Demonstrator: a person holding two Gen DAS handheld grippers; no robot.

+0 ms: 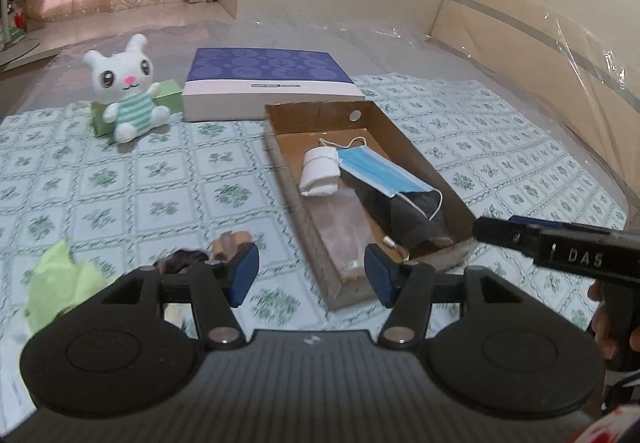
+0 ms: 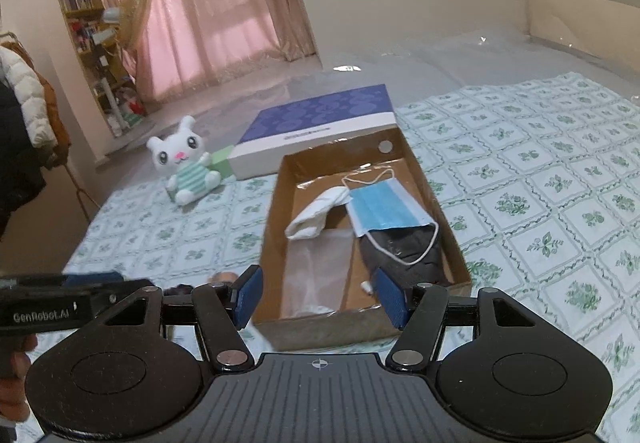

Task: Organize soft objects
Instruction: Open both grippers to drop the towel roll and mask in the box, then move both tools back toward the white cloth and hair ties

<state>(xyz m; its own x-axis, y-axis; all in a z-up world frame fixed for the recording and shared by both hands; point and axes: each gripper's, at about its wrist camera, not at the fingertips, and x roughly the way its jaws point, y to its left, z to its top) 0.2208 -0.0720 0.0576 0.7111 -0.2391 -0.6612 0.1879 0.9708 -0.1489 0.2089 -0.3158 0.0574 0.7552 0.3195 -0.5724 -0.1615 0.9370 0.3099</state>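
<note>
Left gripper point(image 1: 312, 275): fingers spread apart, nothing between the blue pads, held low over the patterned bedspread point(image 1: 120, 179). Right gripper point(image 2: 320, 295): fingers likewise apart and empty, positioned directly before the near end of the cardboard box point(image 2: 276, 203). The box lies straight ahead of the right gripper and ahead and to the right of the left gripper. Inside it: a rolled white cloth point(image 1: 320, 171) toward the far left part, a blue face mask point(image 1: 380, 173) just right of it with its ear loop trailing over a dark grey folded item point(image 1: 404, 211), and a translucent pouch point(image 1: 348, 227) along the left near side. Beyond the box's far end sits a purple-and-white flat box point(image 1: 272, 83). Far ahead and to the left of both grippers, a white plush rabbit point(image 1: 128, 87) in a green striped top sits upright against a small green carton point(image 1: 168, 95). Close to the left gripper's left finger lie a light green cloth point(image 1: 64, 283), a small dark item point(image 1: 184, 257) and a brownish item point(image 1: 230, 241); both small items are blurred and cannot be identified.
</note>
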